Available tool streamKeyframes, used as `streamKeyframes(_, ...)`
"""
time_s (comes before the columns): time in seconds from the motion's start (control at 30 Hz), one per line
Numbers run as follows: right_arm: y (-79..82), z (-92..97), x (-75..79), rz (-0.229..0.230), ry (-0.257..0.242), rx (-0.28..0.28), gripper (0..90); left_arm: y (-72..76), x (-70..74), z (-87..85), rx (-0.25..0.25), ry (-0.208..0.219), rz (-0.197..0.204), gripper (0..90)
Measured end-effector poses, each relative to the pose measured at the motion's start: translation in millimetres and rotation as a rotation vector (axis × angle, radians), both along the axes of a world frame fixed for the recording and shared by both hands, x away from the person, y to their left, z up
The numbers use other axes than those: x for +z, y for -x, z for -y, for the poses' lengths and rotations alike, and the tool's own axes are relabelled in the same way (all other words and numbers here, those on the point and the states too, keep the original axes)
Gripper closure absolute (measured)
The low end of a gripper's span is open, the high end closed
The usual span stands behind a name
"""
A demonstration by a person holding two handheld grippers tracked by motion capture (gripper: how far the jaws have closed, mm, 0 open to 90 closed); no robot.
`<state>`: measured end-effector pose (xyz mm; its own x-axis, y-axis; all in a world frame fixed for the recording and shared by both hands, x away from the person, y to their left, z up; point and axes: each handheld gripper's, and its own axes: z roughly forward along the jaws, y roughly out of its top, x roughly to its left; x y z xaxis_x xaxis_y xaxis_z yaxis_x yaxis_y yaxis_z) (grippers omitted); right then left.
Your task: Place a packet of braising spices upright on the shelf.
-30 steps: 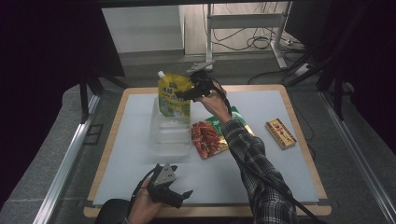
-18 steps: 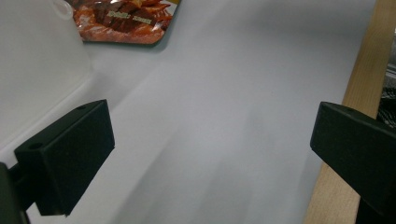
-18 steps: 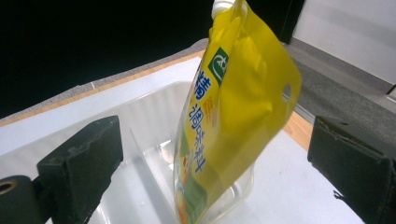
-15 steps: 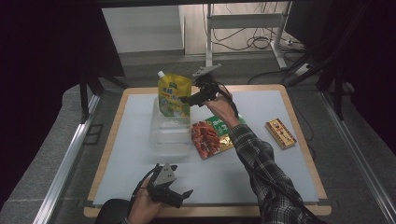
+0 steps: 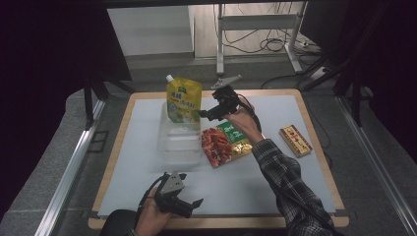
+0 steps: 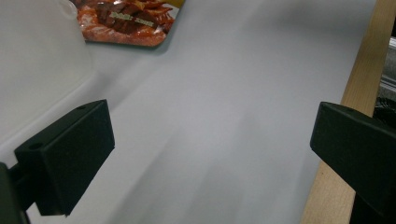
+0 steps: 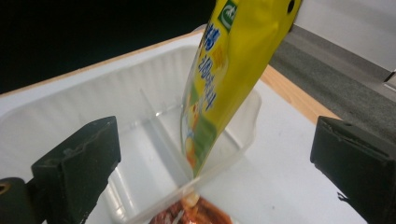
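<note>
my jaws black. pouch (image 7: 224,84) yellow, green logo. snack bag (image 5: 217,146) red. tray (image 7: 140,121) clear. sleeve (image 5: 290,191) plaid.

A yellow spouted pouch (image 5: 183,100) stands in a clear plastic tray (image 5: 178,142) just left of the right tongs. A red snack packet (image 5: 216,146) lies below them; a small patterned box (image 5: 295,140) sits well right.

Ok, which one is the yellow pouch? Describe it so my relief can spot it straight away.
Start at the white mat on the wooden table, then find the clear plastic tray left of centre. The yellow pouch stands upright in the tray's far end, just left of the open right claw. Unlike the flat red snack packet and the green one beside the tray, it is tall, with a white spout on top.
</note>
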<state>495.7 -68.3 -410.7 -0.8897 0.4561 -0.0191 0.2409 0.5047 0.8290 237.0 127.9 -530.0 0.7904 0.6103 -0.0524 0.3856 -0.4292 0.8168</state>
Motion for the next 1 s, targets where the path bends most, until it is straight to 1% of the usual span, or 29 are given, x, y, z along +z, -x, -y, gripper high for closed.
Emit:
streamKeyframes(0.03, 1.3, 1.5, -0.6, -0.001, 0.0, 0.002, 1.1, 0.0, -0.2, 0.2, -0.002, 0.0, -0.004, 0.0)
streamKeyframes(0.1, 4.8, 5.1, -2.7, -0.018, 0.002, 0.006, 0.5, -0.2, -0.4, 0.5, -0.003, -0.003, -0.007, 0.0)
streamKeyframes(0.2, 10.4, 11.1, -6.4, -0.02, 0.016, 0.006, 0.1, -0.3, -0.6, 0.7, -0.003, -0.004, -0.007, 0.0)
streamKeyframes(0.33, 17.7, 19.6, -10.8, -0.023, 0.023, 0.003, 0.0, -0.5, -0.8, 0.7, -0.005, -0.009, -0.006, 0.0)
streamKeyframes(0.43, 23.5, 26.2, -13.8, -0.033, 0.019, -0.003, 0.0, -0.5, -1.0, 1.0, -0.005, -0.009, -0.006, 0.0)
streamKeyframes(0.6, 31.5, 37.1, -17.5, -0.043, 0.03, -0.01, 0.0, -0.4, -1.1, 1.2, -0.007, -0.008, -0.004, 0.0)
streamKeyframes(0.73, 36.2, 47.9, -20.3, -0.049, 0.028, -0.031, 0.0, -0.5, -1.5, 1.7, -0.008, -0.012, -0.003, 0.0)
streamKeyframes(1.0, 41.9, 77.5, -30.9, -0.06, 0.021, -0.084, 0.0, -0.6, -2.3, 2.9, -0.01, -0.012, -0.003, 0.0)
